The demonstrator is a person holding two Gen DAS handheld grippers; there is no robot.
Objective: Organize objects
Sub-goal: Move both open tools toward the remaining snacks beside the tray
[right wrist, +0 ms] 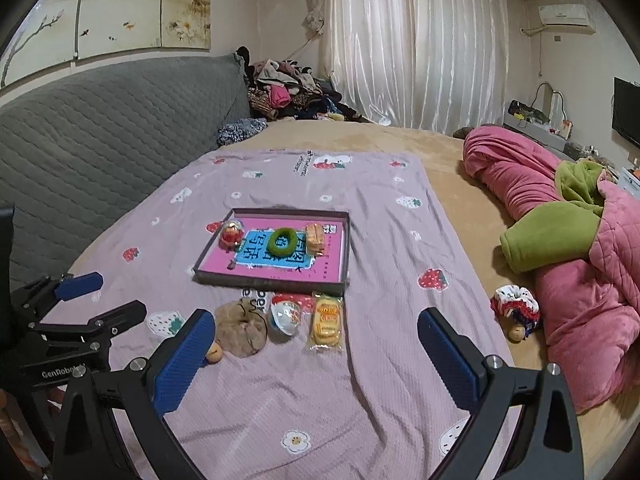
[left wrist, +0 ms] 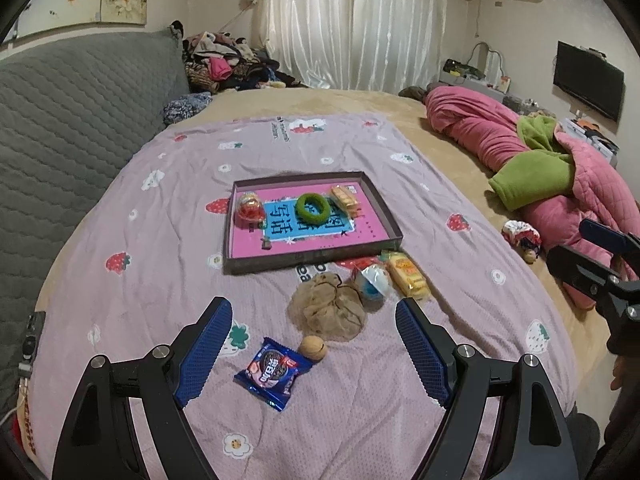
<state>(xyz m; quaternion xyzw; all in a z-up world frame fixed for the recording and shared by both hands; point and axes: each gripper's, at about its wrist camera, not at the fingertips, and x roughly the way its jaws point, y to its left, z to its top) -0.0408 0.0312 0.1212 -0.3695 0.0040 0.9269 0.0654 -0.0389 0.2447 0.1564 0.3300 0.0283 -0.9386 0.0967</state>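
Observation:
A shallow dark box [left wrist: 308, 261] [right wrist: 272, 279] with a pink book cover inside lies on the lilac strawberry cloth [left wrist: 132, 272]. In it sit a red capsule toy [left wrist: 250, 210], a green scrunchie [left wrist: 313, 208] [right wrist: 285, 242] and a yellow snack pack [left wrist: 345, 198]. In front of the box lie a beige scrunchie [left wrist: 330, 310] [right wrist: 242, 330], a blue-white capsule [left wrist: 374, 282] [right wrist: 285, 318], a yellow snack pack [left wrist: 408, 276] [right wrist: 326, 324], a walnut [left wrist: 313, 347] and a blue cookie packet [left wrist: 272, 372]. My left gripper [left wrist: 316, 356] hangs open over the packet and walnut. My right gripper [right wrist: 316, 364] is open, holding nothing.
A grey quilted headboard [left wrist: 60, 128] runs along the left. A pink and green quilt [right wrist: 580, 248] is heaped at the right, with a knitted doll [right wrist: 516, 312] beside it. Clothes [left wrist: 228, 64] are piled at the far end by the curtains.

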